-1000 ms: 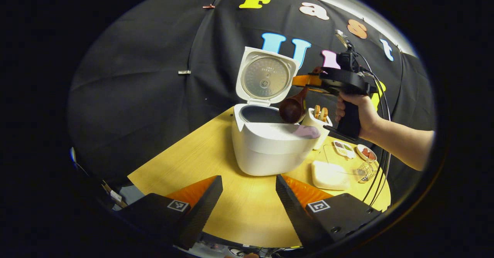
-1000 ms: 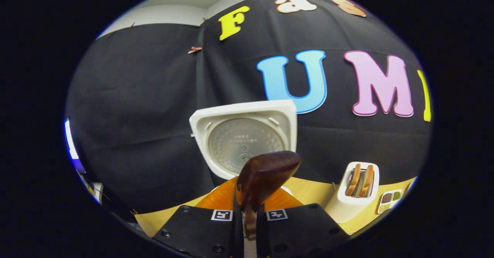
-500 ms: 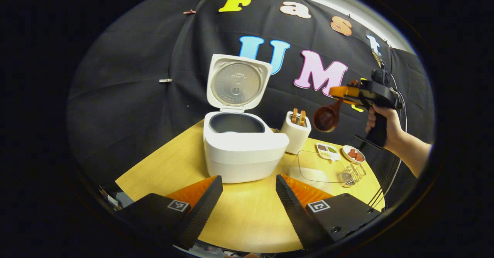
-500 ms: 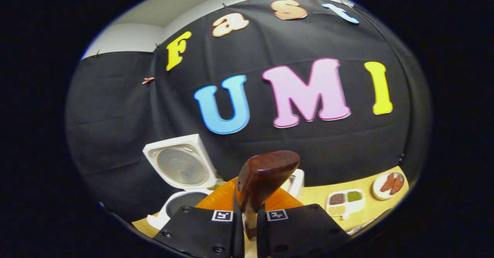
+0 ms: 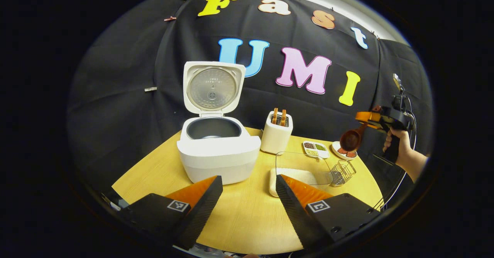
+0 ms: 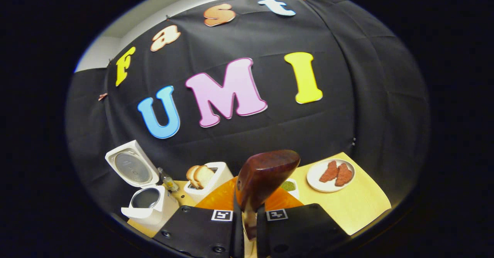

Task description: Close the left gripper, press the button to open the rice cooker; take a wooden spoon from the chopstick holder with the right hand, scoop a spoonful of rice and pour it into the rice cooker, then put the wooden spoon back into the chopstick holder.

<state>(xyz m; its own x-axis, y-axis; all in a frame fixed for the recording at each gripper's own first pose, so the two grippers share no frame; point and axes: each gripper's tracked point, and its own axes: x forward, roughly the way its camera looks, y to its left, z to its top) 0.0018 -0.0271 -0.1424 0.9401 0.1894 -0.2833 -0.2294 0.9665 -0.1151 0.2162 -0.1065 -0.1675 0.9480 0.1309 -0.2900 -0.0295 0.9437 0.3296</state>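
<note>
The rice cooker (image 5: 218, 155) is taken as the landmark: it stands on the wooden table (image 5: 247, 215) with its lid (image 5: 212, 88) raised upright at the back and the dark inner pot (image 5: 213, 128) exposed. In the left gripper view, the left gripper (image 5: 247, 202) is seen with its two fingers spread wide apart and nothing between them, held low in front of the rice cooker above the table's near edge. Just to the right of the rice cooker a white toaster (image 5: 276, 133) with two slices in its slots is seen. Farther right a clear container of rice (image 5: 303, 170) lies on the table, with a small wire holder (image 5: 342, 172) beside it, and beyond them a divided dish (image 5: 315, 148) and a small plate (image 5: 337, 151). Well to the right of the rice cooker, past the table's edge, the right gripper (image 5: 364, 119) is held up by a hand (image 5: 397, 148), and the wooden spoon (image 5: 351, 140) is carried in it with the bowl hanging down over the plate. In the right gripper view the jaws of the right gripper (image 6: 249, 221) are seen narrowed onto the handle of the wooden spoon (image 6: 264, 175), both fingers pressing it, while the rice cooker (image 6: 148, 204) appears far off to the lower left and a plate with reddish pieces (image 6: 332, 175) to the right.
</note>
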